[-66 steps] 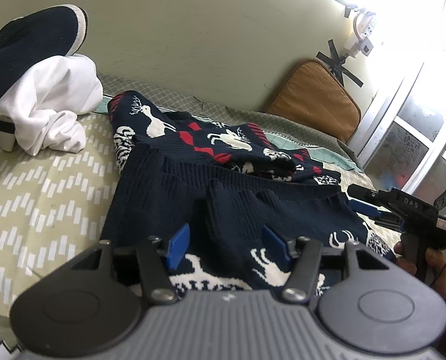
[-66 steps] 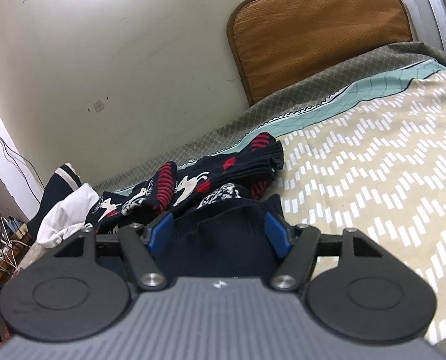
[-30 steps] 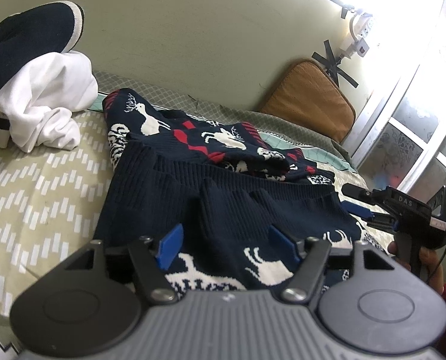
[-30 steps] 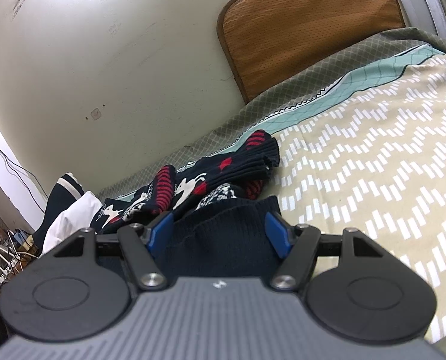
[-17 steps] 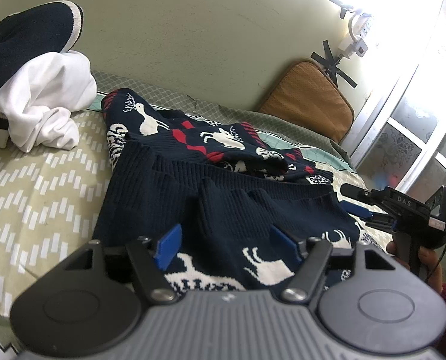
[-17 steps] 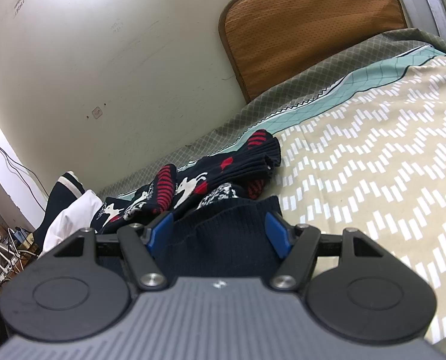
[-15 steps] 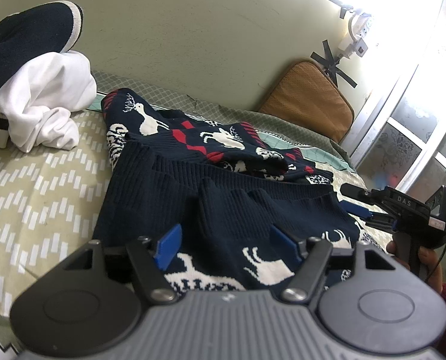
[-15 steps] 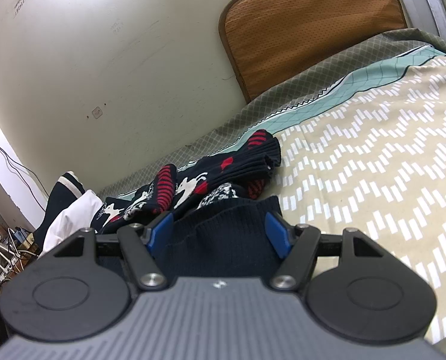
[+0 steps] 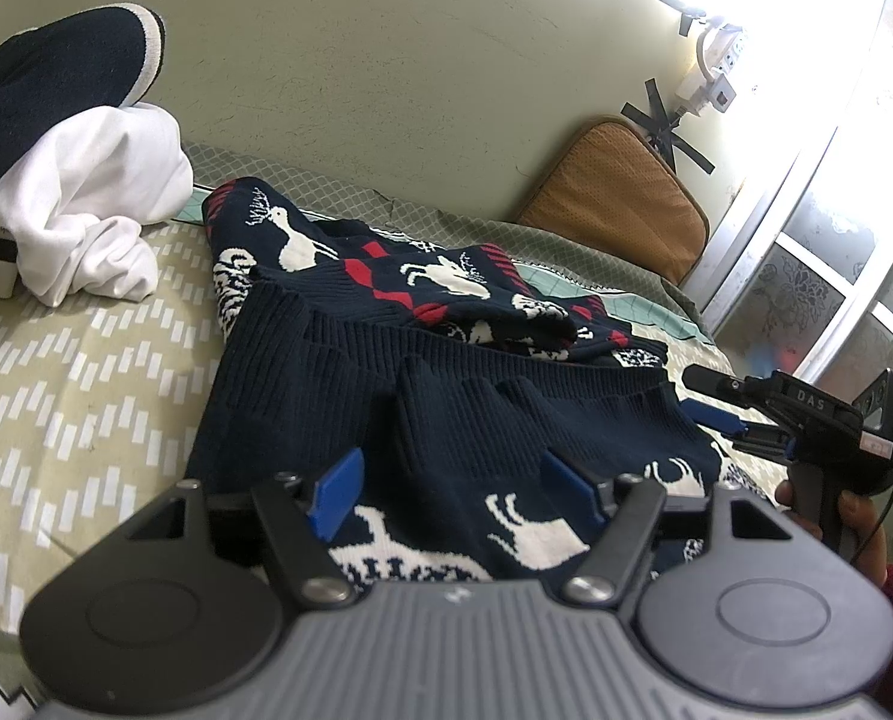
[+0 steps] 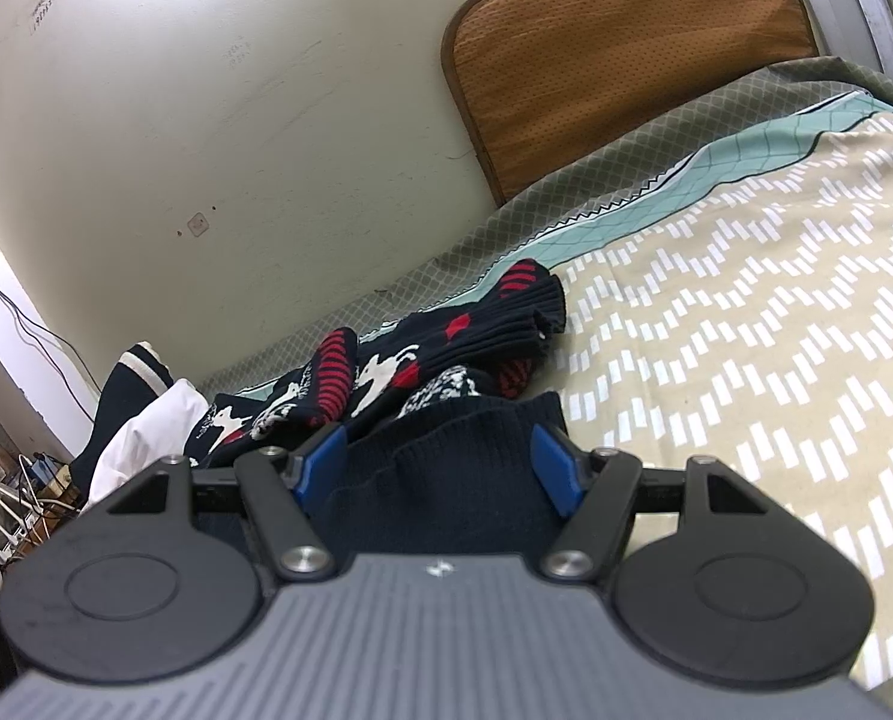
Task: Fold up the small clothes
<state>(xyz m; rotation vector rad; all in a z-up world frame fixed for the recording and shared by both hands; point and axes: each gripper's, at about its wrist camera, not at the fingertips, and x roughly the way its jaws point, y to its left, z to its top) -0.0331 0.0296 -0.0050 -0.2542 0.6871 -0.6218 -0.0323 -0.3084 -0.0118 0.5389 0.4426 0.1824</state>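
A navy knit sweater (image 9: 446,408) with white reindeer and red diamonds lies spread on the bed, sleeves bunched at the far side. My left gripper (image 9: 455,489) hovers open over its near hem, blue pads apart with reindeer fabric showing between them. In the left wrist view my right gripper (image 9: 716,405) is at the sweater's right edge, held by a person's hand (image 9: 854,534). From its own camera the right gripper (image 10: 440,468) stands open, and the sweater's (image 10: 446,498) ribbed hem bulges between the pads, which do not squeeze it.
A patterned bed sheet (image 9: 86,390) covers the bed. A crumpled white garment (image 9: 92,204) and a navy one with a pale stripe (image 9: 56,72) are piled at the far left. A brown cushion (image 9: 620,210) leans on the wall near the window (image 9: 836,276).
Since the oldest frames the left gripper's pads have spread slightly wider. Over the last second both grippers and the sweater stay still.
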